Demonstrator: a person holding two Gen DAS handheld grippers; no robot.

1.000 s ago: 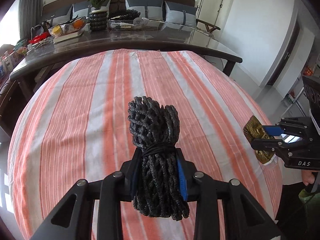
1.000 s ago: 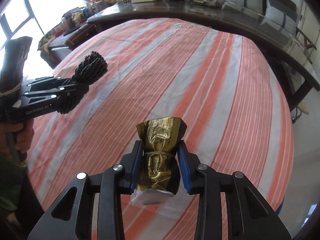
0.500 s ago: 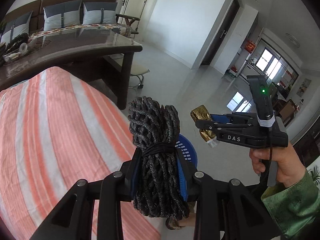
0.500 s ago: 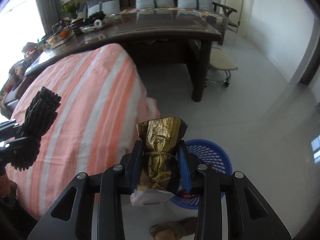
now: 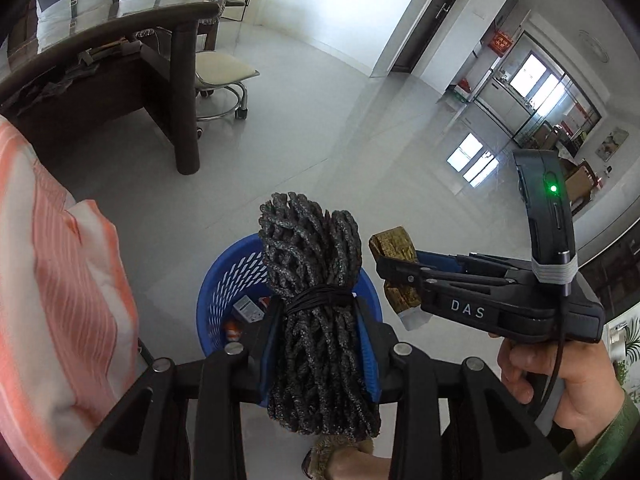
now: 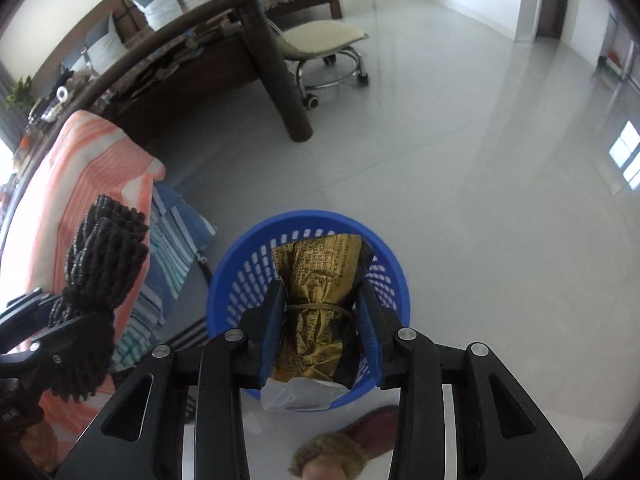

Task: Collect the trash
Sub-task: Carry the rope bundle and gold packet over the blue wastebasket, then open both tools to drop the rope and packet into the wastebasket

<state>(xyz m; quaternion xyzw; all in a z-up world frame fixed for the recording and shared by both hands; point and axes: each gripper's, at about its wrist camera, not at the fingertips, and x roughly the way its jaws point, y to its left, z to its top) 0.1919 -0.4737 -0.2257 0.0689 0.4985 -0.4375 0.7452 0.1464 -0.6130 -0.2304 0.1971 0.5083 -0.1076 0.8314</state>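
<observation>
My left gripper (image 5: 318, 344) is shut on a dark braided rope bundle (image 5: 316, 280) tied with a black band. It hangs above the blue plastic basket (image 5: 224, 280) on the floor. My right gripper (image 6: 320, 336) is shut on a crumpled gold foil wrapper (image 6: 320, 292) bound with a rubber band, directly over the blue basket (image 6: 236, 280). In the left wrist view the right gripper (image 5: 396, 276) with the gold wrapper (image 5: 394, 242) sits just right of the rope. In the right wrist view the rope bundle (image 6: 100, 264) shows at left. Some trash lies in the basket.
The orange-striped tablecloth (image 5: 60, 280) hangs at the left, next to the basket. A dark wooden table leg (image 6: 288, 92) and a wheeled stool (image 6: 324, 44) stand further back on the glossy grey floor. A slippered foot (image 6: 332, 460) is below the basket.
Both grippers swung further away from the striped table and down toward the floor. The blue basket now sits directly under both held items, closer than before.
</observation>
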